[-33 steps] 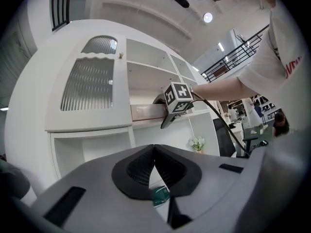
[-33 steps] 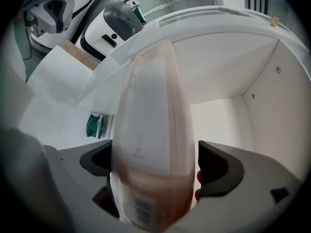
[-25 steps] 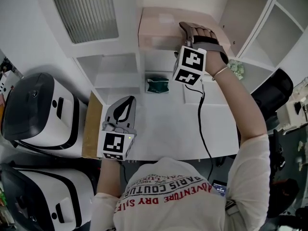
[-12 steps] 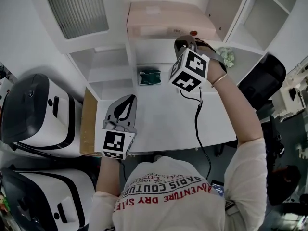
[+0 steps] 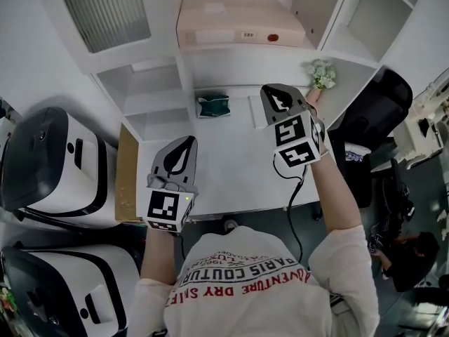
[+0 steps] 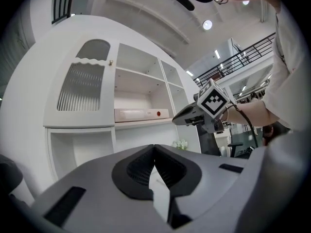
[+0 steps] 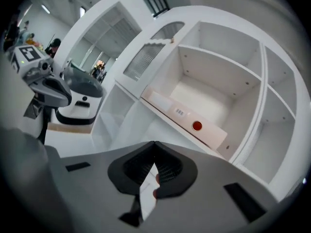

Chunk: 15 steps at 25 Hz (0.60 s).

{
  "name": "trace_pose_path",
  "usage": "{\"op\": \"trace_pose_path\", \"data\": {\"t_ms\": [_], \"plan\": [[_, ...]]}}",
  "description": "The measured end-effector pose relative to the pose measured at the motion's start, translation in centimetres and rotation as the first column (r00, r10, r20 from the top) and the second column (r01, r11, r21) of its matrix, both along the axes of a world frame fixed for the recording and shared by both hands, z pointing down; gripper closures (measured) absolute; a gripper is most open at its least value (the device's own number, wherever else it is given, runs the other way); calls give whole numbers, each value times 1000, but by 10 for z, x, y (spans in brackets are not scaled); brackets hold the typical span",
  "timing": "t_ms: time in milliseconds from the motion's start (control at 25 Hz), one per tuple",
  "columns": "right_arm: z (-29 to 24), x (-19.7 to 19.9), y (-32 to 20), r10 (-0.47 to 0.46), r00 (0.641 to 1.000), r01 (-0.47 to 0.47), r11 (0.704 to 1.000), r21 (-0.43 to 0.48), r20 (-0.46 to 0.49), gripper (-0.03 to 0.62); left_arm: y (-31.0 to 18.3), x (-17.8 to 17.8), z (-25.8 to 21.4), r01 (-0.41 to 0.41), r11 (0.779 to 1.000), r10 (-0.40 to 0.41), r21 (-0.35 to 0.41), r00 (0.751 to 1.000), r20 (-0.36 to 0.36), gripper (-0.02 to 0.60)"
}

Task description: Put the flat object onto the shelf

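Note:
The flat object, a pale pink box (image 5: 238,23) with a red dot, lies on the white cabinet's middle shelf (image 5: 330,44). It also shows in the right gripper view (image 7: 189,120) and the left gripper view (image 6: 141,114). My right gripper (image 5: 273,93) hovers over the white table, below and in front of that shelf, shut with nothing between its jaws (image 7: 154,144). My left gripper (image 5: 184,144) hangs over the table's left part, its jaws also shut and empty (image 6: 154,147).
A green packet (image 5: 212,106) lies at the back of the table (image 5: 231,174) under the shelf. A small white flower plant (image 5: 320,72) stands at the right. Two large white-and-black appliances (image 5: 49,160) sit left of the table; a black chair (image 5: 375,111) is at the right.
My right gripper has come away from the pink box on the shelf, moved down and back over the table, and its jaws have shut. The left gripper has stayed put.

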State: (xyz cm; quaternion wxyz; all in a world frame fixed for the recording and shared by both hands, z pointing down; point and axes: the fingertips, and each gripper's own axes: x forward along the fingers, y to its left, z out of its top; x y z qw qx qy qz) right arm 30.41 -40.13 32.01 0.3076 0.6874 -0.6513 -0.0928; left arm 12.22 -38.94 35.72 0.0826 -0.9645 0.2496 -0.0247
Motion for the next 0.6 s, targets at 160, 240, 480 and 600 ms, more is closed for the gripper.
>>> {"op": "trace_pose_path", "data": {"t_ms": [160,240,480,600], "plan": [[10,-1,28,7,991,-21,995,101,133,566,-3,-3,-2,17,1000,-17,3,1000,-1,568],[22,-2,38,9,982,-33,991,127,190,567,-6,-5,-1,33,999,-33,-5,999,-6,568],[58,1,66,-20,946,-48,979,200,323,566,-12,-2,2,47,999,-47,-9,999,7,568],[70,4,73,-26,940,-50,976,213,339,566,-14,1,1,49,999,-49,-6,999,9,568]]}}
